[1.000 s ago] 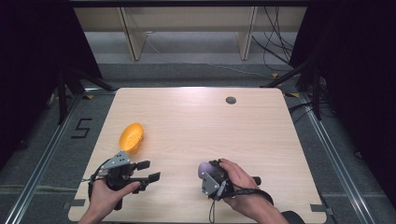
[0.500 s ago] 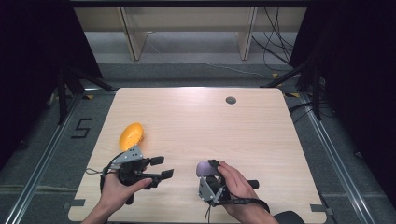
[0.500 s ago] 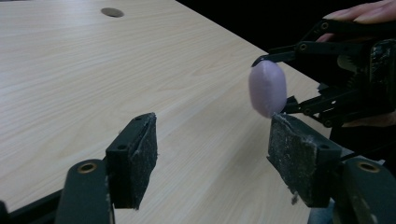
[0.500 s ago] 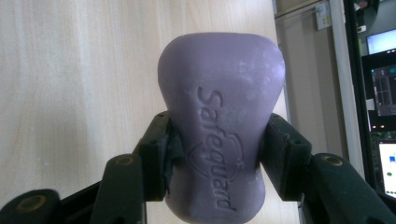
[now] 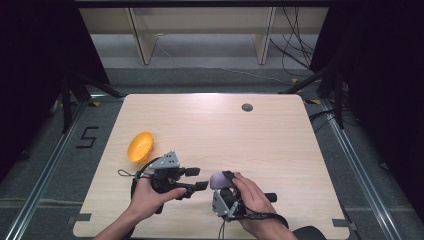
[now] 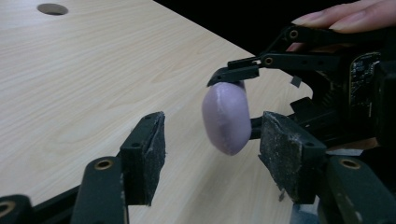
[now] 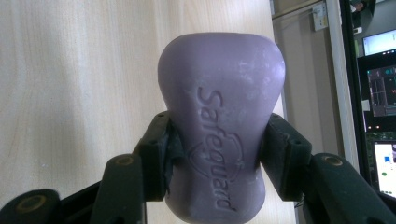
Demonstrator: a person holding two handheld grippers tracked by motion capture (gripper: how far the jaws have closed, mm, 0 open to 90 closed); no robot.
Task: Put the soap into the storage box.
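The right gripper [image 5: 218, 181] is clamped on a purple bar of soap [image 5: 218, 180], low over the table [image 5: 260, 145] near its near edge, a little right of the middle. In the right gripper view the two black pads [image 7: 156, 144] press into the soap's [image 7: 222, 135] waist from either side, the bar standing up between them with the word "Safeguard" moulded on its face. The person's right hand [image 5: 252, 197] wraps the gripper body, fingers along the top.

Over to the left gripper [image 5: 197, 179]: it lies level, pointed across at the soap, held by the left hand [image 5: 147, 195], with its grey three-cornered plate [image 5: 167, 161] on top. Its jaws have just been closing, yet the fingers stand apart. In the left gripper view the soap [image 6: 226, 116] hangs edge-on beyond and between the two pads [image 6: 149, 149], and a clear gap shows on each side, so nothing is pressed yet. The right gripper [image 6: 243, 105] appears there too, one thin black finger on top of the bar, another behind it.

An orange bowl [image 5: 140, 146] sits tilted near the table's left edge, just behind the left gripper and apart from it. A dark round hole [image 5: 247, 107] lies by the far edge, right of centre, well apart from both hands.
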